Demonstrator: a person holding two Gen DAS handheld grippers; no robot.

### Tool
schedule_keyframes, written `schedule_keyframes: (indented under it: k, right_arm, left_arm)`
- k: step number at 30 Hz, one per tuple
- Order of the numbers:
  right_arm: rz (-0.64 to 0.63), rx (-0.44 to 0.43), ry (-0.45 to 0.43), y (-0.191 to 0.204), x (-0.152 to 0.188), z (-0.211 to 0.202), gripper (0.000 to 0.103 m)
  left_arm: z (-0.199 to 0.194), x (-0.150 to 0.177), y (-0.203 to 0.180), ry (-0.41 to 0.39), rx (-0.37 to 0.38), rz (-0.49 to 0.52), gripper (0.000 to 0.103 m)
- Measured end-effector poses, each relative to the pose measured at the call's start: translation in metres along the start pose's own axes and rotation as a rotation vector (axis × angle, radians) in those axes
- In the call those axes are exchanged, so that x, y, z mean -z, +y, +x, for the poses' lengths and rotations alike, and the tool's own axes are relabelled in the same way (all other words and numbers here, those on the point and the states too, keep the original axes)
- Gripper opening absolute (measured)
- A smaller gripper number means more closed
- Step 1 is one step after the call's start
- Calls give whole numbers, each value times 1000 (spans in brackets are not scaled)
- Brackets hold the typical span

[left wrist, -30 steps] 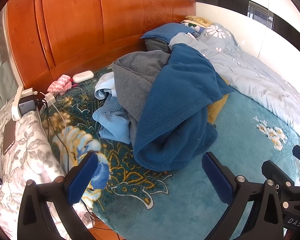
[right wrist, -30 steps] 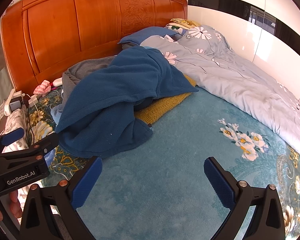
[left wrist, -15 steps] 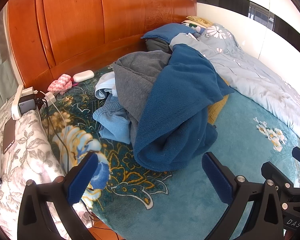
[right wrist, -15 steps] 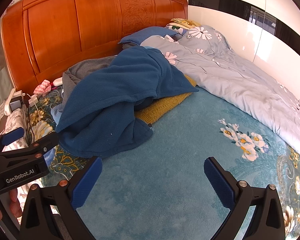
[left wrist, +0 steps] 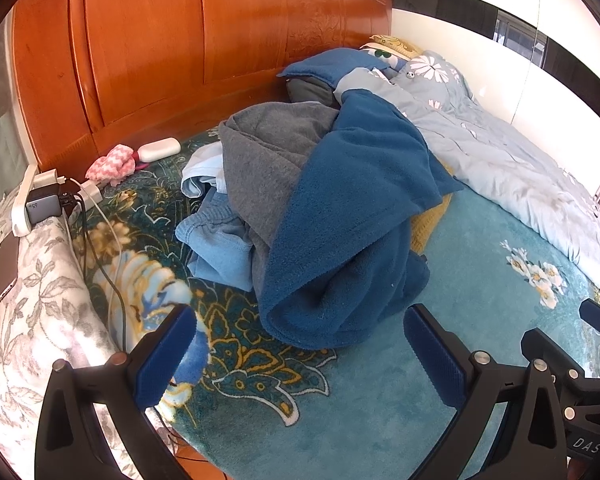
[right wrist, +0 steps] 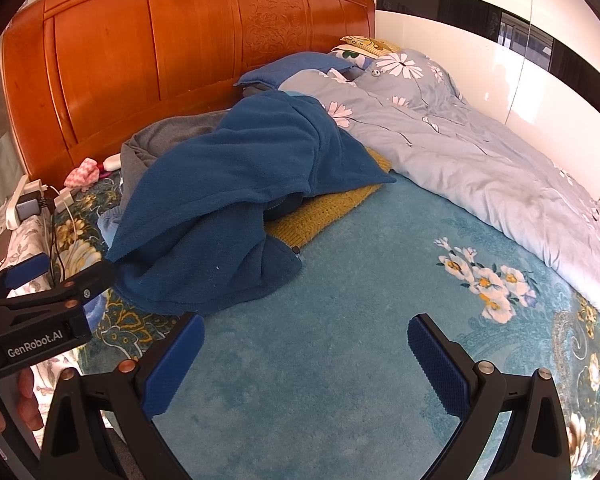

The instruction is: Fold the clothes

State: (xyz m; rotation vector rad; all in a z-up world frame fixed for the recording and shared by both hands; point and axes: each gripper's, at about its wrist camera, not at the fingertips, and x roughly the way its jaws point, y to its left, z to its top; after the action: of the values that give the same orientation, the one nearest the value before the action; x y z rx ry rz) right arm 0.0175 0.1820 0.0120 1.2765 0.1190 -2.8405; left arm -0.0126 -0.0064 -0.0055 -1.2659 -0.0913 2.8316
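Both tongs released, holding nothing: left gripper (left wrist: 300, 354), right gripper (right wrist: 306, 354). Take the blue fleece (left wrist: 352, 216) first (top of pile), pinch one edge, lift clear.

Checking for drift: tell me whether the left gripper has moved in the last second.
No. The left gripper frames the blue fleece and headboard just as before.

Yellow knit garment (right wrist: 332, 204) largely covered by the dark blue fleece (right wrist: 228, 184); its full shape cannot be told. Light blue clothes (left wrist: 216, 240) partly buried under the grey garment (left wrist: 268, 152). Phone (left wrist: 6, 268) cut by the picture's left edge.
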Motion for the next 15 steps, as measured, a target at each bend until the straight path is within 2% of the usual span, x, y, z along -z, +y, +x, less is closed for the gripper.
schedule_keyframes:
  k: [11, 12, 14, 15]
  right_arm:
    - [-1, -1, 3, -9, -25, 25, 103]
    - [-7, 1, 4, -10, -27, 27, 103]
    - [-9, 13, 11, -11, -29, 33, 103]
    - [-7, 15, 15, -12, -30, 36, 103]
  left_arm:
    - [36, -22, -17, -49, 2, 143, 101]
    - [41, -22, -16, -46, 2, 149, 97]
    - [51, -21, -15, -19, 2, 153, 71]
    - [58, -20, -15, 0, 4, 154, 66]
